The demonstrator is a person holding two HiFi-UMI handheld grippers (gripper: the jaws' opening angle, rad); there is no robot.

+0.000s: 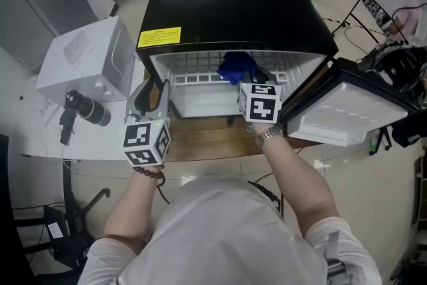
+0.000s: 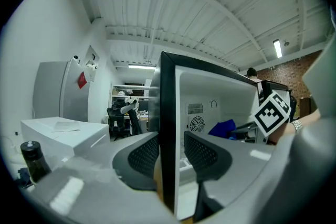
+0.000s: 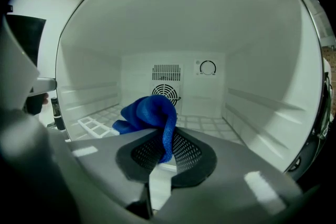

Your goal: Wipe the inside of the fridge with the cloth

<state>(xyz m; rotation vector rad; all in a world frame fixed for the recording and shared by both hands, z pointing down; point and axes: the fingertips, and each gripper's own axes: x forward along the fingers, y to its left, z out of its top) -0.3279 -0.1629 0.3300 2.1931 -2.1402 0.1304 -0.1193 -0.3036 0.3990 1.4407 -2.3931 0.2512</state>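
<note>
A black mini fridge (image 1: 233, 3) stands open in the head view, its white inside facing me. My right gripper (image 1: 245, 80) reaches into it and is shut on a blue cloth (image 1: 237, 67). In the right gripper view the cloth (image 3: 149, 113) hangs bunched from the jaws (image 3: 164, 147) above the white wire shelf (image 3: 210, 123), in front of the round fan grille (image 3: 165, 91). My left gripper (image 1: 155, 91) is at the fridge's left front edge. In the left gripper view its jaws (image 2: 170, 152) straddle the black-edged side wall (image 2: 168, 113), one pad outside and one inside, closed on it.
The fridge door (image 1: 347, 113) hangs open to the right. A white box-shaped appliance (image 1: 83, 60) and a black bottle (image 1: 87, 109) sit on the table left of the fridge. Office chairs and cables lie beyond and to the right.
</note>
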